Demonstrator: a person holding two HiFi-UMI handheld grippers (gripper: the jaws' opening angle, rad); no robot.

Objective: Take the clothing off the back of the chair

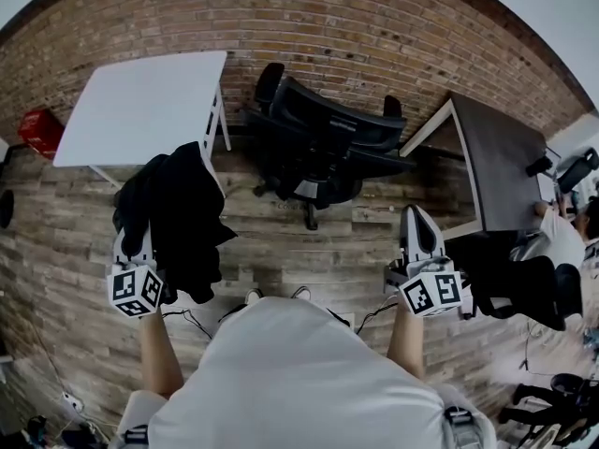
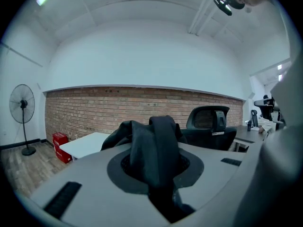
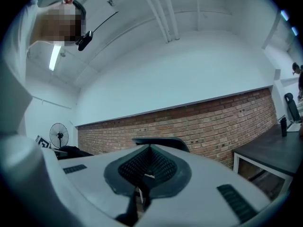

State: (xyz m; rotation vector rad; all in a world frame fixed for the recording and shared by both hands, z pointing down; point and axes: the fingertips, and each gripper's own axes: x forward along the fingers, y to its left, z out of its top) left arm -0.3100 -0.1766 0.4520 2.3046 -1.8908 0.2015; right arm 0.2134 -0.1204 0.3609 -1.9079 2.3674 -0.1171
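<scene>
Fingers (image 2: 83, 176) of left gripper (image 2: 156, 157) narrow, clamped on black fabric garment (image 2: 154, 143); a bunched fold sits between the pads. Head view adds what that view lacks: the garment (image 1: 182, 213) drapes over the left gripper (image 1: 140, 237) and hangs above the wood plank floor (image 1: 281, 223), just off the near right corner of the white rectangular bench (image 1: 140, 106), apart from the black mesh office chair (image 1: 318, 143). Chair back looks bare.

Right gripper (image 3: 147, 171) fingers together at the tips, nothing between them. In head view it (image 1: 418, 221) is held level over the floor, near the dark grey bench (image 1: 505, 157) corner.

Only the gripper views show the standing fan (image 2: 22, 105). Red box (image 1: 39, 131) on the floor by the brick wall (image 1: 374, 36), left of the white bench.
</scene>
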